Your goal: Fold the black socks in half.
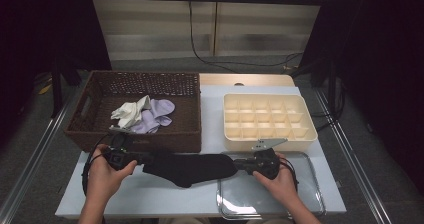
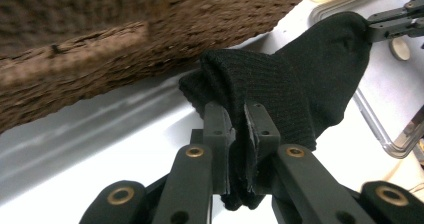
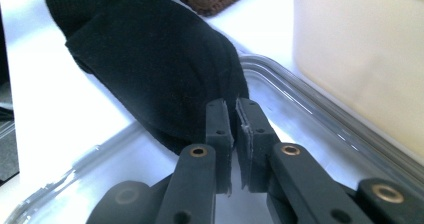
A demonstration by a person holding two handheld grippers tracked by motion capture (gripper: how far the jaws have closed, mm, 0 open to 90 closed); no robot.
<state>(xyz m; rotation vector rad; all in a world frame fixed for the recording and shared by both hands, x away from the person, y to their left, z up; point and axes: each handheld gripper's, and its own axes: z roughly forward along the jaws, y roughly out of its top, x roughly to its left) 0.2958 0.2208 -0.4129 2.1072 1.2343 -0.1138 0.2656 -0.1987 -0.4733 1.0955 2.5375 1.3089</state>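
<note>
The black sock [image 1: 192, 168] was held stretched between the two grippers, just in front of the wicker basket [image 1: 95, 134] and low over the white desk [image 1: 165, 196], its right end reaching over the edge of the clear tray [image 1: 310, 194]. The left gripper [image 2: 239, 121] was closed on a bunched fold at one end of the sock, knit fabric being seen pinched between the jaws. The right gripper [image 3: 235, 115] was closed on the opposite end, the jaws nearly touching with a thin edge of cloth caught between them.

The step in hand was judged to be the spreading of the sock before folding or rolling. For the next move, both grips would have to be kept firm while one end was brought over the other, so that a bundle small enough for a cell could be made.

In the basket a white sock [image 1: 131, 111] and a lilac sock [image 1: 156, 115] were lying loosely, touching each other. The cream divided box [image 1: 305, 119], behind the tray, was seen with all visible cells bare. Nothing but the sock's end lay over the tray.
</note>
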